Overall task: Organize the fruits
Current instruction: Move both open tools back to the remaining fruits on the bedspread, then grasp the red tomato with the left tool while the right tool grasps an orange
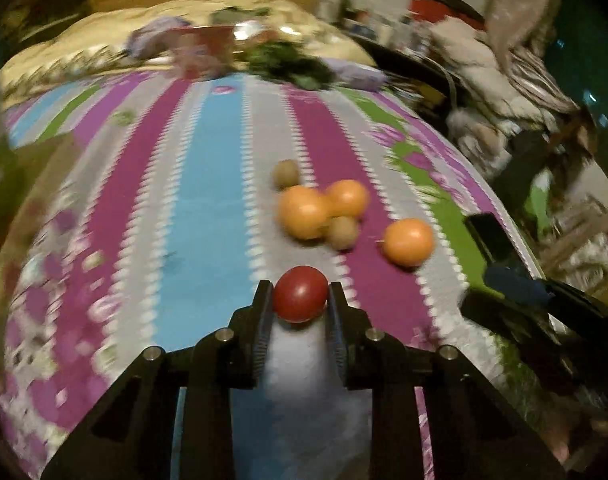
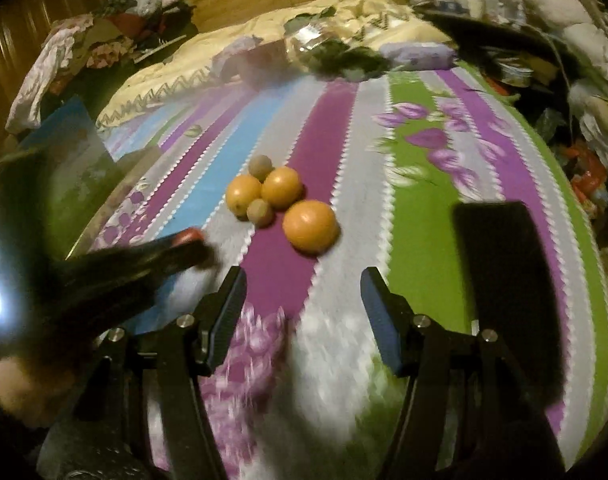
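Left tongs clamping tomato (oranges beyond)

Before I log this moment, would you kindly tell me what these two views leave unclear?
- Red fruit in the left hand-held gripper: its kind is unclear in the left wrist view because of motion blur; the right wrist view shows only a red sliver behind the blurred gripper.
- Items at the far end of the bedspread: blurred and small in both views.
- Dark flat object: too dim in the right wrist view to identify.

Red fruit, perhaps a tomato; three oranges, two kiwis clustered on bedspread.
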The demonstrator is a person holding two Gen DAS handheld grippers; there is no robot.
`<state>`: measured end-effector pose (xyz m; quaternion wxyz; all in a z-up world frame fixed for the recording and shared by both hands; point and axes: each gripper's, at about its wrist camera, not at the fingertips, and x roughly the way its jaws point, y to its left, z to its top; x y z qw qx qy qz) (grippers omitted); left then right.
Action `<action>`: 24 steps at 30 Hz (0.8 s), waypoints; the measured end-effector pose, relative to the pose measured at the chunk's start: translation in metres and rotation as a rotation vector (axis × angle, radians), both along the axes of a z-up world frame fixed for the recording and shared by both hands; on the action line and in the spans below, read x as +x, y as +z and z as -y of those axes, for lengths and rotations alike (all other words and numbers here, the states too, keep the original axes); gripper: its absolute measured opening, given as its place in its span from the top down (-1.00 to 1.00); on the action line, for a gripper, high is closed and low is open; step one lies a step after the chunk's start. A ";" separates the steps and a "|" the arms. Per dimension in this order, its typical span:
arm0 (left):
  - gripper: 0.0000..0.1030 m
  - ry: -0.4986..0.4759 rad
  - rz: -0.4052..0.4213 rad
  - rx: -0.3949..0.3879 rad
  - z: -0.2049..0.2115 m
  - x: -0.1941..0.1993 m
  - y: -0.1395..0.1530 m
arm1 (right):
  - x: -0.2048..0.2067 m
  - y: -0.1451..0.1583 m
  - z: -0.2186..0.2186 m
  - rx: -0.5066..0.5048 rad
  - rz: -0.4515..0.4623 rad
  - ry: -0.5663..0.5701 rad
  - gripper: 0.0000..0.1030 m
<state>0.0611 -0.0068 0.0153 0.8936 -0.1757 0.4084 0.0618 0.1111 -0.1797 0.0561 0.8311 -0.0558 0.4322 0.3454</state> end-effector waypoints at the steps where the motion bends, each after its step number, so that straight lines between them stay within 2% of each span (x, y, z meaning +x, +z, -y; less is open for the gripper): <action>1: 0.47 0.015 -0.003 -0.002 -0.004 -0.003 -0.001 | 0.006 -0.003 -0.007 -0.010 0.001 0.000 -0.16; 11: 0.47 0.048 -0.029 -0.025 -0.016 -0.008 -0.008 | 0.025 -0.025 -0.029 -0.128 0.025 -0.016 -0.15; 12: 0.47 0.048 -0.029 -0.024 -0.016 -0.008 -0.007 | 0.023 -0.026 -0.030 -0.140 0.035 -0.016 -0.13; 13: 0.47 0.049 -0.028 -0.025 -0.016 -0.008 -0.007 | 0.022 -0.026 -0.030 -0.152 0.044 -0.023 0.03; 15: 0.47 0.050 -0.028 -0.027 -0.015 -0.008 -0.006 | 0.023 -0.025 -0.031 -0.140 0.036 -0.021 0.23; 21: 0.47 0.047 -0.024 -0.018 -0.012 -0.010 0.006 | 0.021 -0.018 -0.027 -0.127 0.021 -0.039 0.23; 24: 0.47 0.044 -0.029 0.001 -0.010 -0.016 0.017 | 0.011 -0.003 -0.021 -0.118 0.013 -0.070 0.23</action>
